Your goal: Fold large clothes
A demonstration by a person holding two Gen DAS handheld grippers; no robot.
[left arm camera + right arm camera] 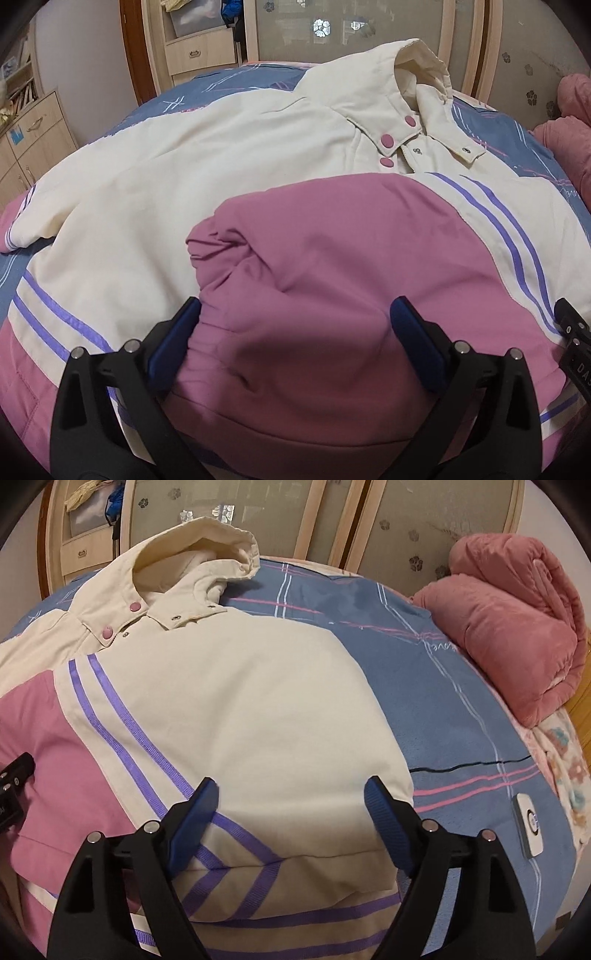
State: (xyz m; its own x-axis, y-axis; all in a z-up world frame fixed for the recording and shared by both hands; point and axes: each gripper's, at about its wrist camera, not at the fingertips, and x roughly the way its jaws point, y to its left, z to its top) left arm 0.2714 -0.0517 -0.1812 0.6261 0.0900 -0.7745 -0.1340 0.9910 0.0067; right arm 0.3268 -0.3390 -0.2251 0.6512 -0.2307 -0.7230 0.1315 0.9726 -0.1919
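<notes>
The cream, pink and purple-striped hooded padded jacket (229, 177) is spread on the blue plaid bed sheet (461, 716), one sleeve folded across. Left gripper (295, 332) and right gripper (291, 812) fingers are spread wide, nothing gripped.

Cream-pink hooded jacket (207, 192) flat on bed, front up; pink sleeve folded across chest.
</notes>
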